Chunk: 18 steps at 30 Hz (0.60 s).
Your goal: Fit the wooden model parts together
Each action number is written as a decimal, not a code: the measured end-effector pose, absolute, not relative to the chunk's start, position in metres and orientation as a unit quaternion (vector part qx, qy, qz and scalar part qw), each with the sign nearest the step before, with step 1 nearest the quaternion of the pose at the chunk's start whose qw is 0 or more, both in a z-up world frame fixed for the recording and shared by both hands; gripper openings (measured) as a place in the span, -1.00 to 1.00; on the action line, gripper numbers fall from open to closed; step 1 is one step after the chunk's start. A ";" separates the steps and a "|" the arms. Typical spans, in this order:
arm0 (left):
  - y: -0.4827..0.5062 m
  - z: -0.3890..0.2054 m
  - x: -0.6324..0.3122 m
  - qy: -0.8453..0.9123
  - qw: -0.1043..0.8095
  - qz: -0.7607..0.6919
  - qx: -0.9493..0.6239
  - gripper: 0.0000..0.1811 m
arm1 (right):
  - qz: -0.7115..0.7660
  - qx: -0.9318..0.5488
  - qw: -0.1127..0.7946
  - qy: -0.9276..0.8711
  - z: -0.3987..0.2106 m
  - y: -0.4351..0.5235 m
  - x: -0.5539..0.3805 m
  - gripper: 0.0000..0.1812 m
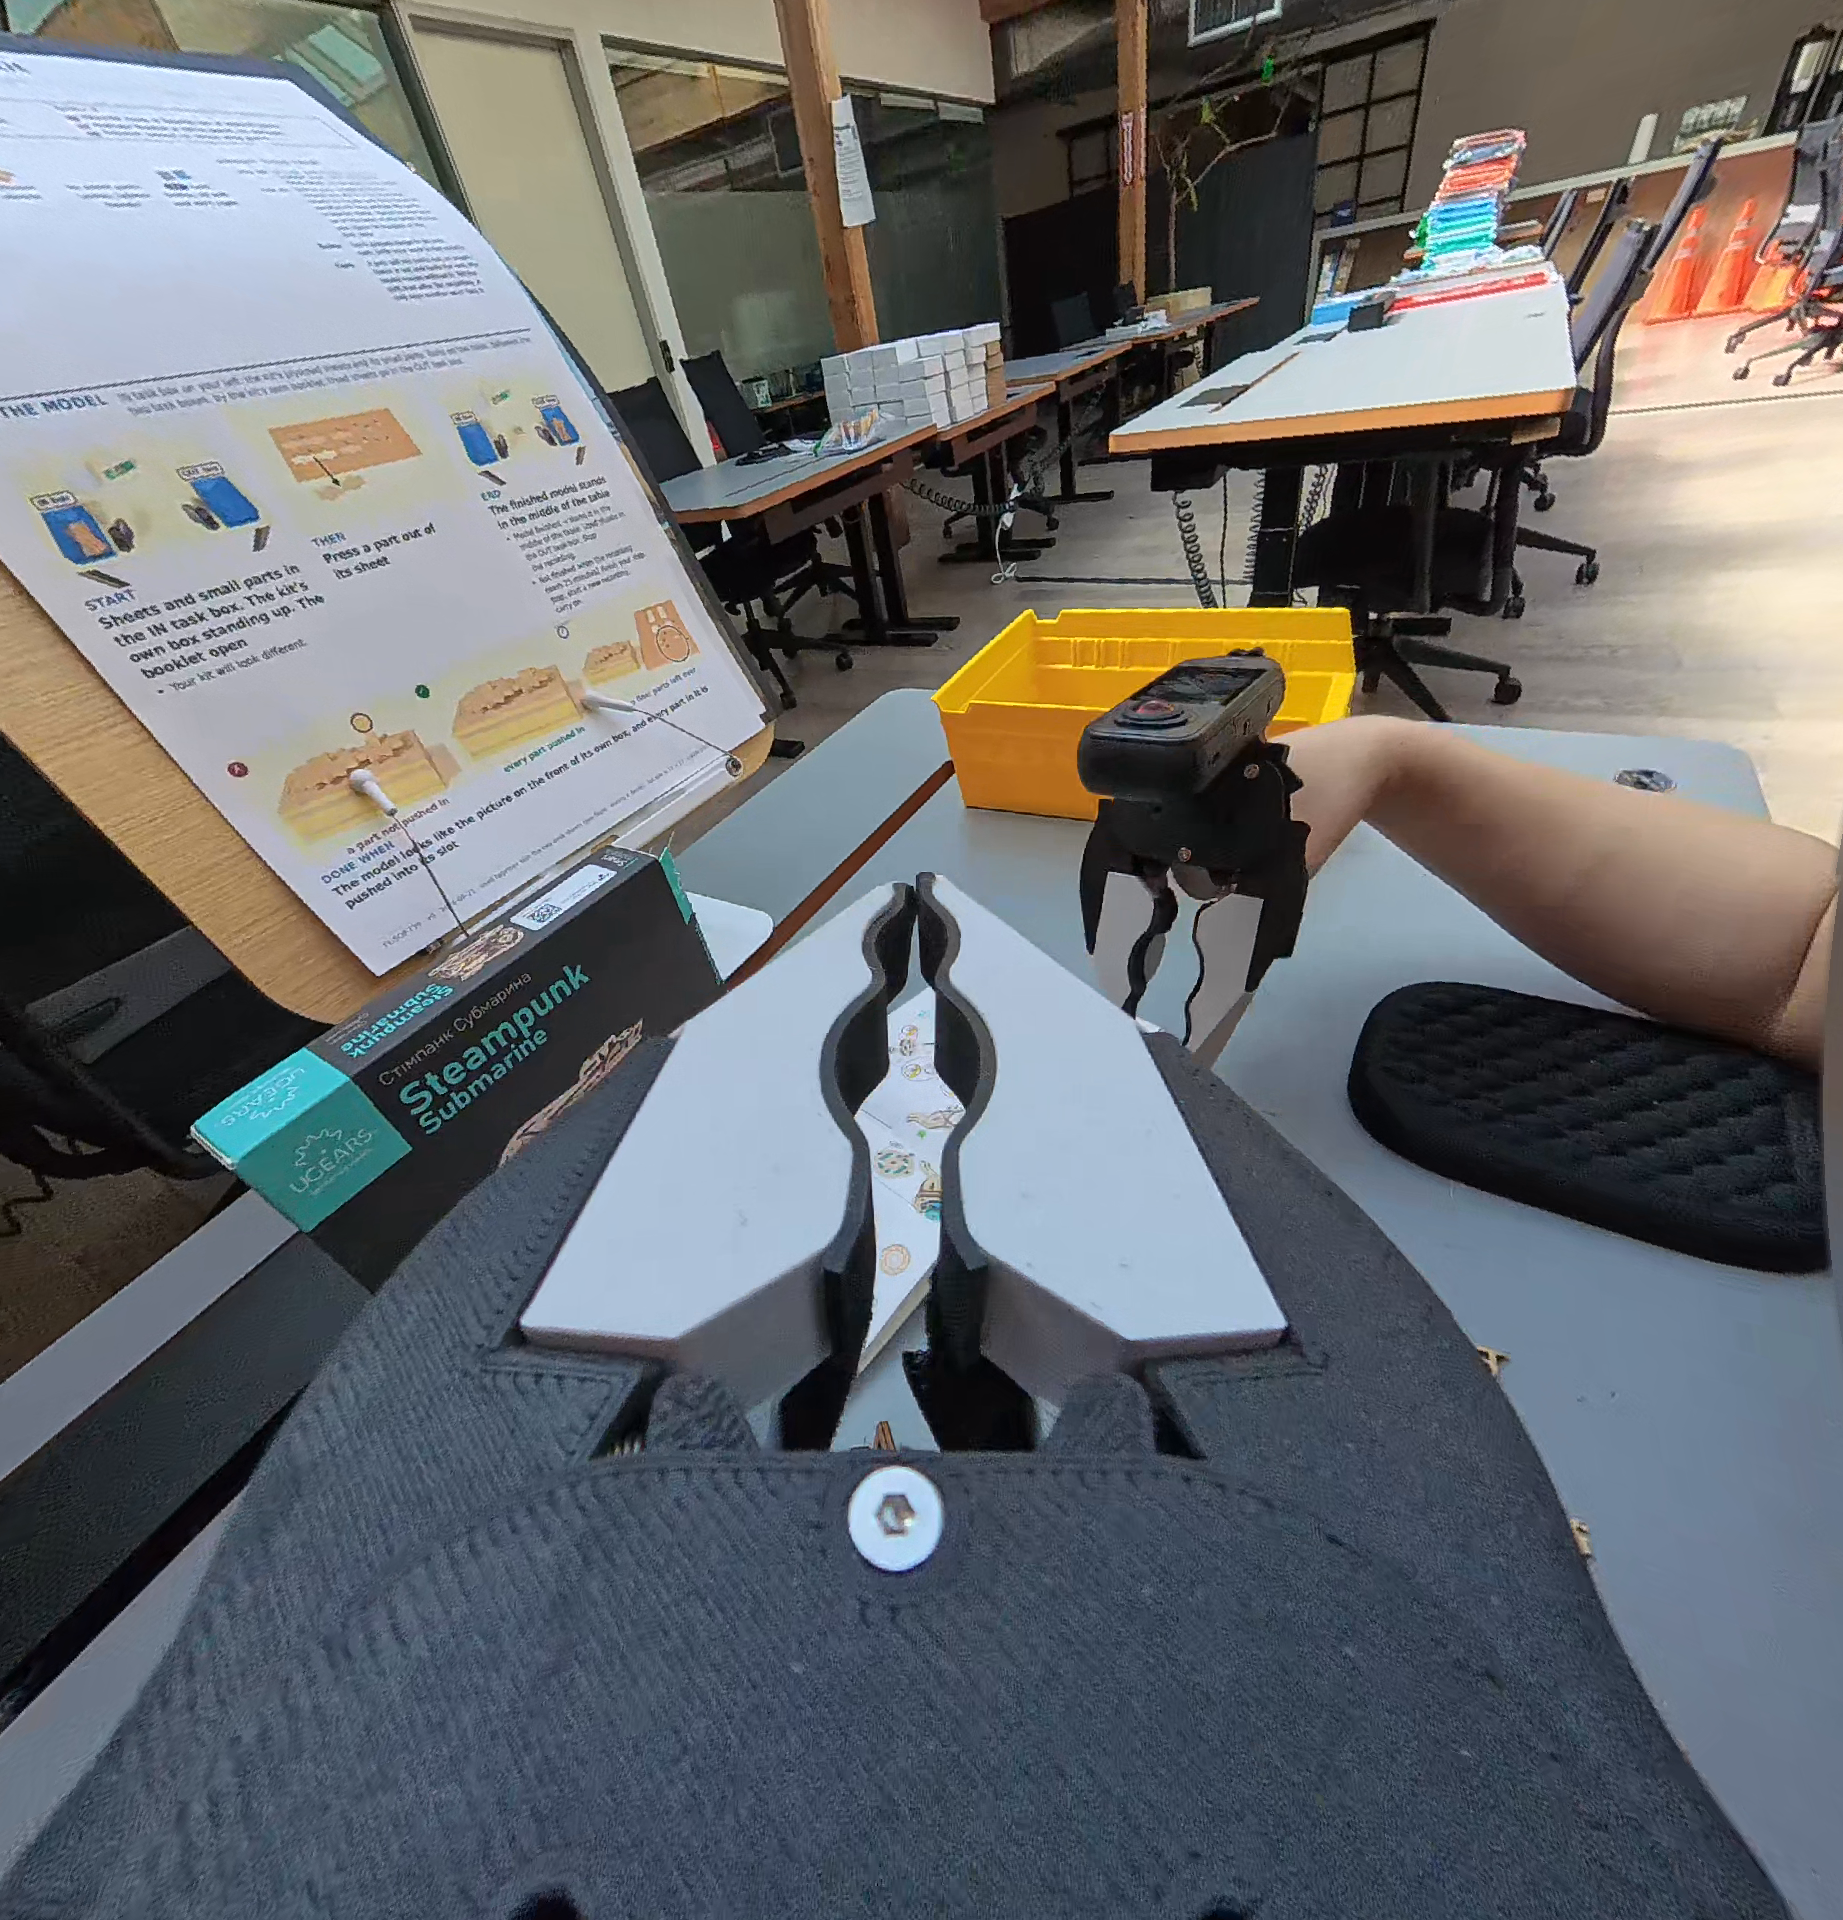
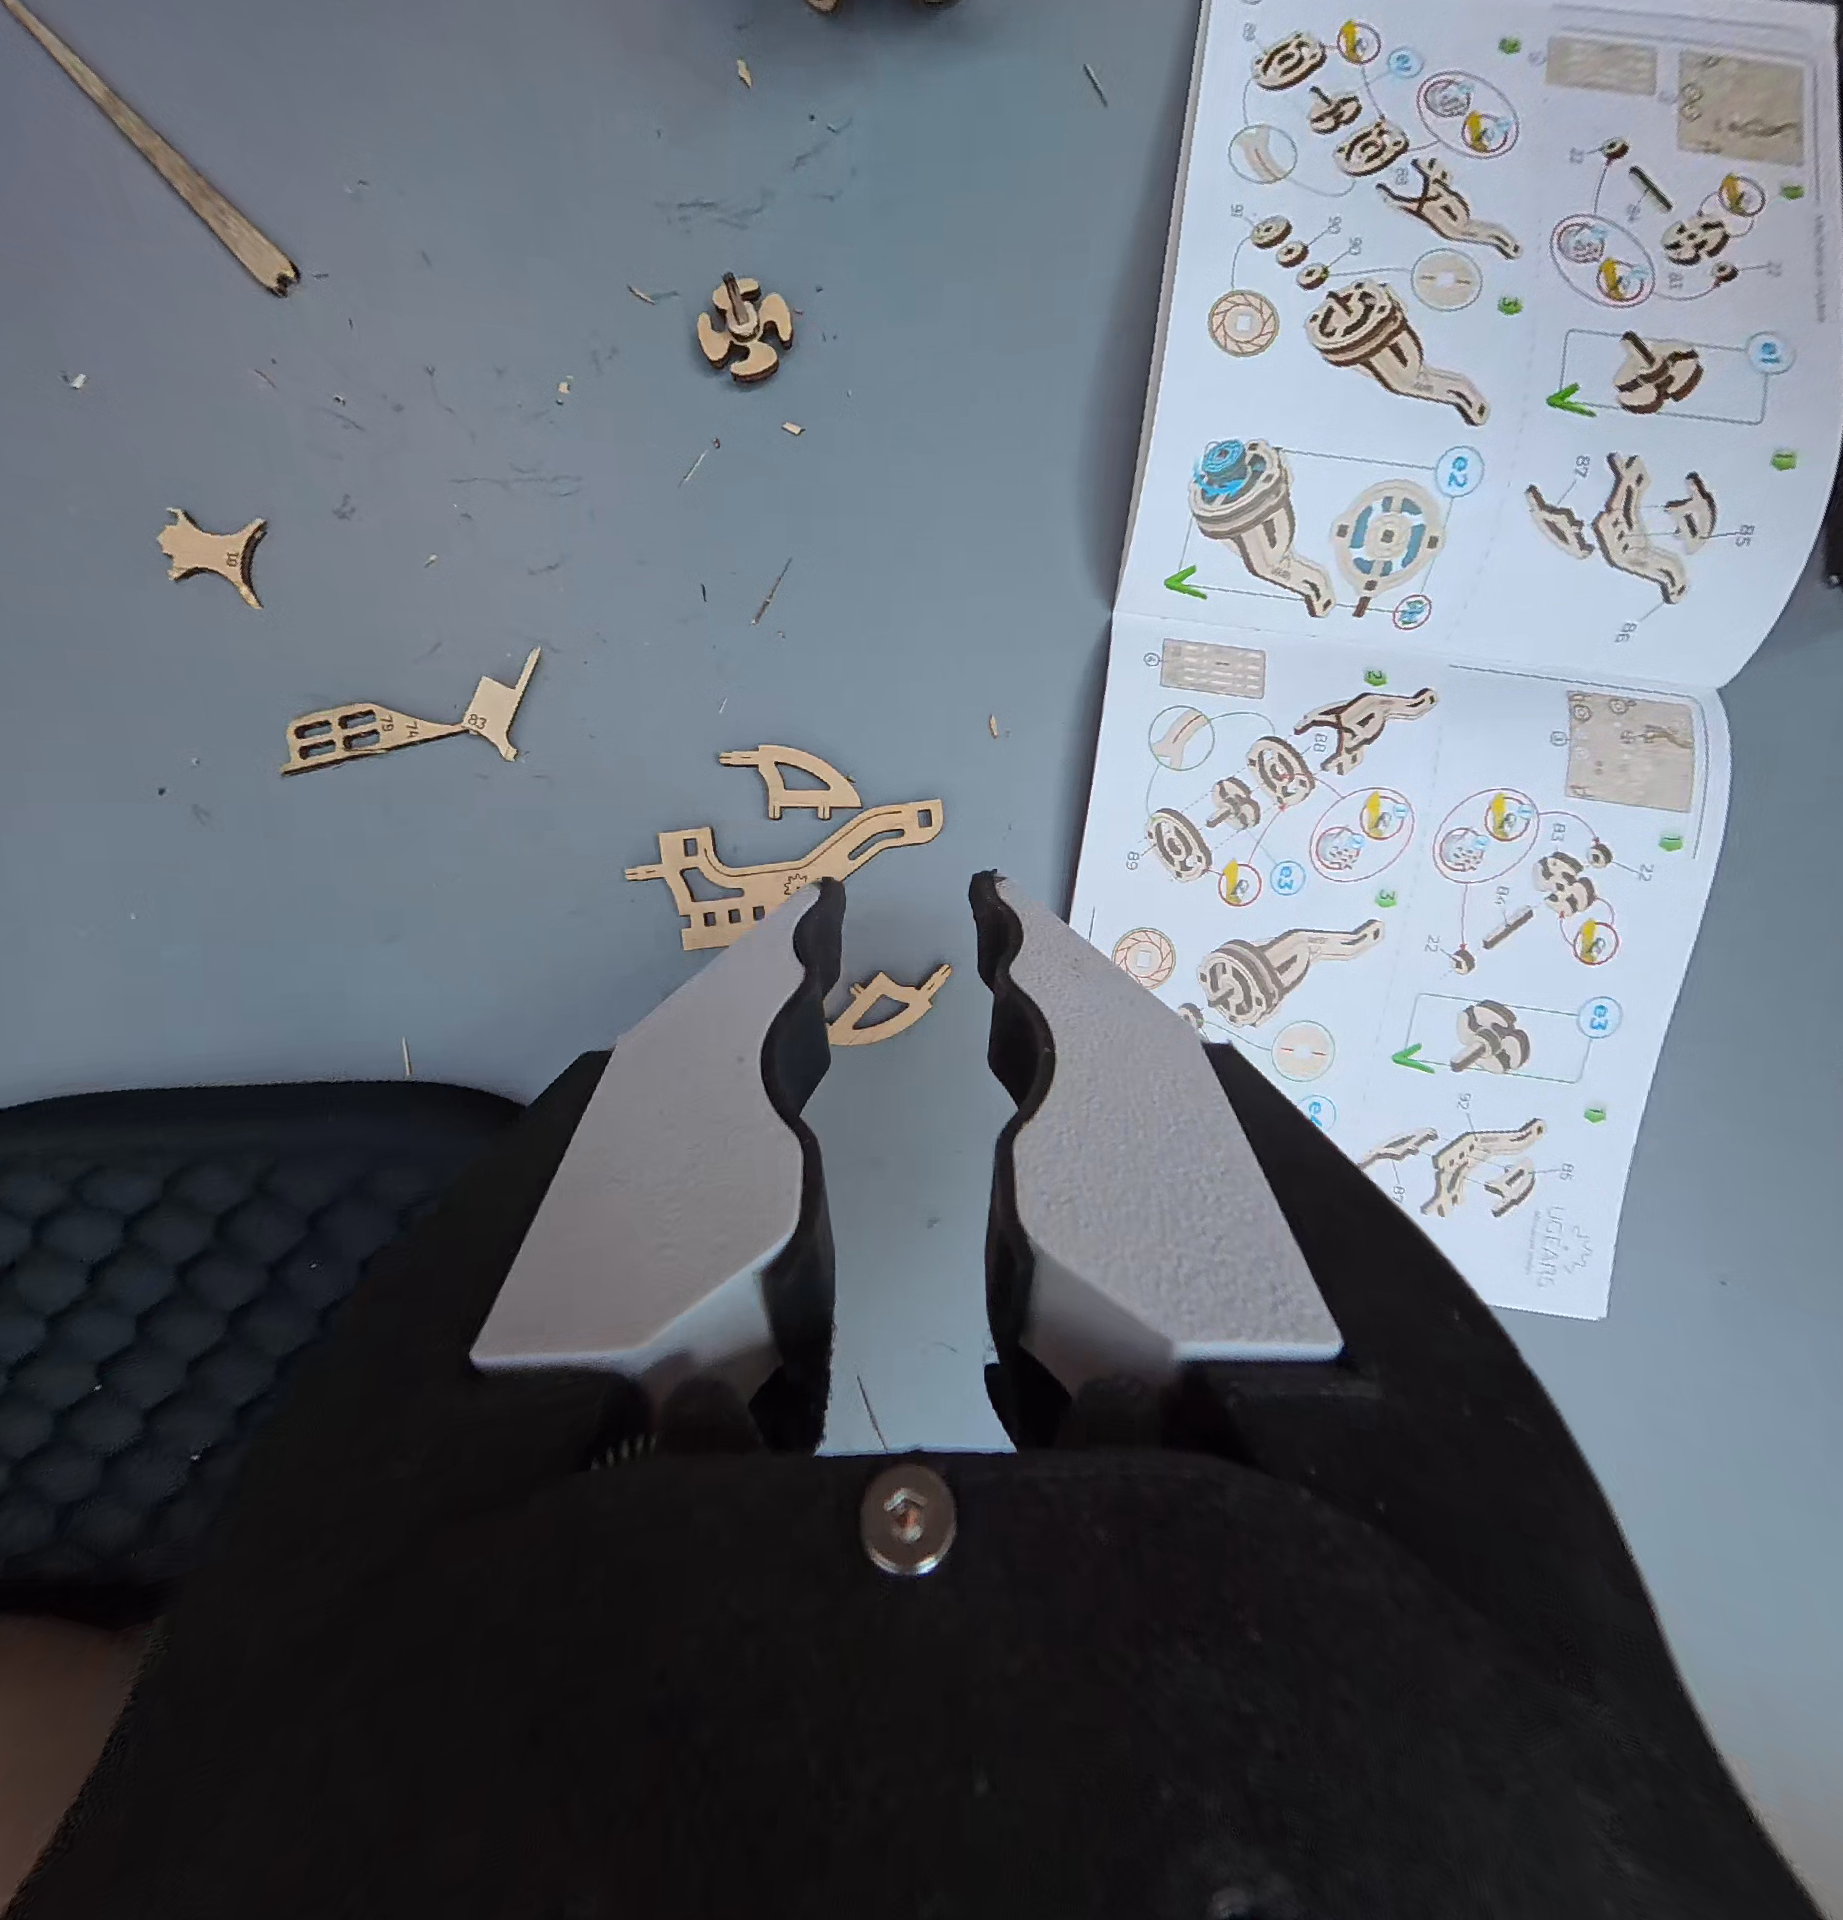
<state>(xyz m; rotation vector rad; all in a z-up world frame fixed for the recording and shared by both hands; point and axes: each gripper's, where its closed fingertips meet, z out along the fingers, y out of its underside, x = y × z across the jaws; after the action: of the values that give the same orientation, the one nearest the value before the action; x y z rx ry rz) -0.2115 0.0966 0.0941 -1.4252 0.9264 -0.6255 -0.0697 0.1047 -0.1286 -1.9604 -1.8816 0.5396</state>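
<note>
Left tongs [image 1: 922,894] are closed, gripping nothing, up by the kit box [image 1: 460,1049]. Right tongs [image 2: 906,888] hang parted and empty over the desk [image 2: 481,468]; the long curved wooden part [image 2: 792,862] lies just beyond their left tip, running crosswise, nearest them

an open-plan office used as a work space. beyond the yellow bin [image 1: 1145,707], rows of long desks [image 1: 1353,384] run back with black swivel chairs [image 1: 1582,343] pulled up. behind them stand glass partitions [image 1: 792,239] and wooden posts [image 1: 823,177]. white boxes [image 1: 917,374] are stacked on one far desk, orange cones [image 1: 1717,260] at the far right.
</note>
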 end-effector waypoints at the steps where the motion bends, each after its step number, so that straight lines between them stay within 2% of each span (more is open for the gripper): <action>1: 0.098 0.093 -0.210 0.403 0.616 -0.271 -0.620 -1.00 | 0.181 -0.706 0.183 -0.660 -0.133 0.109 -0.072 -0.72; 10: 0.105 0.065 -0.196 0.436 0.586 -0.230 -0.643 -0.99 | 0.160 -0.785 0.119 -0.586 -0.156 0.107 -0.082 -0.65; 18: 0.104 0.064 -0.196 0.449 0.586 -0.208 -0.641 -0.98 | 0.069 -0.804 0.083 -0.584 -0.172 0.088 -0.076 -0.66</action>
<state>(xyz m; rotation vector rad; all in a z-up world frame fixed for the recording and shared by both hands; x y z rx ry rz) -0.1964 0.1036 0.0637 -1.4957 1.0468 -0.4859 -0.0757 0.0879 -0.1715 -2.4016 -1.7444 0.2074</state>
